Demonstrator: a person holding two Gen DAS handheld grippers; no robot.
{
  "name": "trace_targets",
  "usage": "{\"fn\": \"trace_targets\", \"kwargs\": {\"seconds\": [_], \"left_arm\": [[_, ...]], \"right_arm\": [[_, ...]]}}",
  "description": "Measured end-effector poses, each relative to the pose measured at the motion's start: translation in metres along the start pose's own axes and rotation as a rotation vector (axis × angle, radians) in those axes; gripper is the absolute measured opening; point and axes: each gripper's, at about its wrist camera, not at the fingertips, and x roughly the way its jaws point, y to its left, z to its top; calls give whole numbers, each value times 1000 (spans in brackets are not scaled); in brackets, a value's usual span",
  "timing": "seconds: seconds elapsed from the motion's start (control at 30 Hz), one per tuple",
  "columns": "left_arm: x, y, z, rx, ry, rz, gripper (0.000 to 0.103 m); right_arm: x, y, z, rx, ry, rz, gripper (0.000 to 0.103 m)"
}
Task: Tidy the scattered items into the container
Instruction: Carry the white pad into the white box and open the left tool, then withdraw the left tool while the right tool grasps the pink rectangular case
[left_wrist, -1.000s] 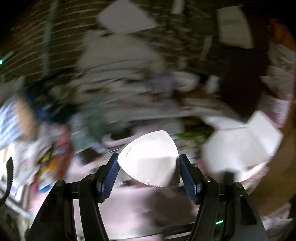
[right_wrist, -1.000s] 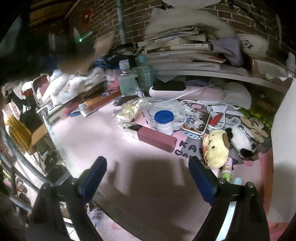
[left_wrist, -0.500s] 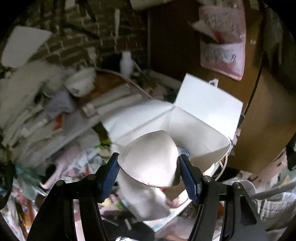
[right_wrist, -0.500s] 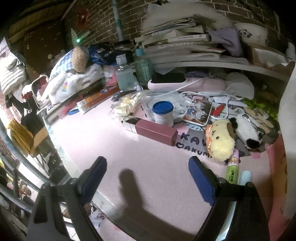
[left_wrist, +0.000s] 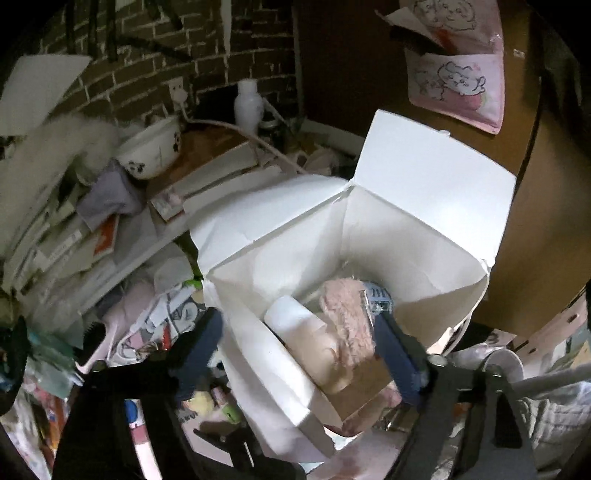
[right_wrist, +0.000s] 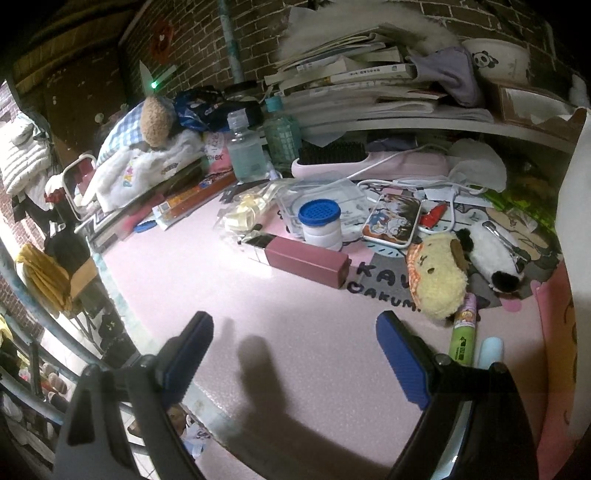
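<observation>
In my left wrist view, a stack of books and papers (left_wrist: 74, 236) fills the left edge, with a panda bowl (left_wrist: 149, 153) above it at upper left and a white bottle (left_wrist: 249, 105) against the brick wall at top centre. My left gripper (left_wrist: 297, 350) sits low in the frame; its jaws have just been opening and now stand wide, with nothing pressed between the blue pads. The left pad is outside the white box (left_wrist: 417, 221), the right one over its open mouth. The box takes up the centre and right of the frame, flaps up. Inside, at lower centre, lie a white rounded item (left_wrist: 295, 321), a pink fluffy thing (left_wrist: 349, 317) just to its right and a small dark printed packet (left_wrist: 378, 297) touching that. A pink cartoon pouch (left_wrist: 458, 81) hangs at upper right.

In my right wrist view, my right gripper (right_wrist: 293, 356) hovers wide and empty over the bare pink tabletop (right_wrist: 207, 280) at the bottom. Scattered items lie above it: a clear bottle (right_wrist: 245, 151) at upper centre, a blue-lidded jar (right_wrist: 321, 225) at centre, a maroon box (right_wrist: 306, 260) just below it, then to the right a cartoon phone case (right_wrist: 393, 219), a yellow plush (right_wrist: 437, 280), a black-and-white plush (right_wrist: 489, 254) and a green tube (right_wrist: 463, 332) at lower right.
</observation>
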Motion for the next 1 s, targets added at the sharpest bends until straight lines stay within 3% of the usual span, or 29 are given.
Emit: {"fn": "trace_targets", "kwargs": {"seconds": [0.13,0.27,0.4,0.6,0.8,1.0], "left_arm": [[-11,3,-2,-6,-35,-10,91],[-26,11,-9,-6,-72,11,91],[-43,31,-23,-9,-106,68,91],[-72,86,-56,-141,-139,181,92],[-97,138,-107,-270,-145,351,92],[-111,176,-152,-444,-167,345,92]], "right_arm": [[0,0,0,-3,1,-2,89],[0,0,0,-2,1,-2,89],[-2,2,1,-9,-1,-8,89],[-7,7,4,-36,-7,-20,88],[-7,16,6,-85,-19,27,88],[-2,26,15,-133,-32,28,88]]}}
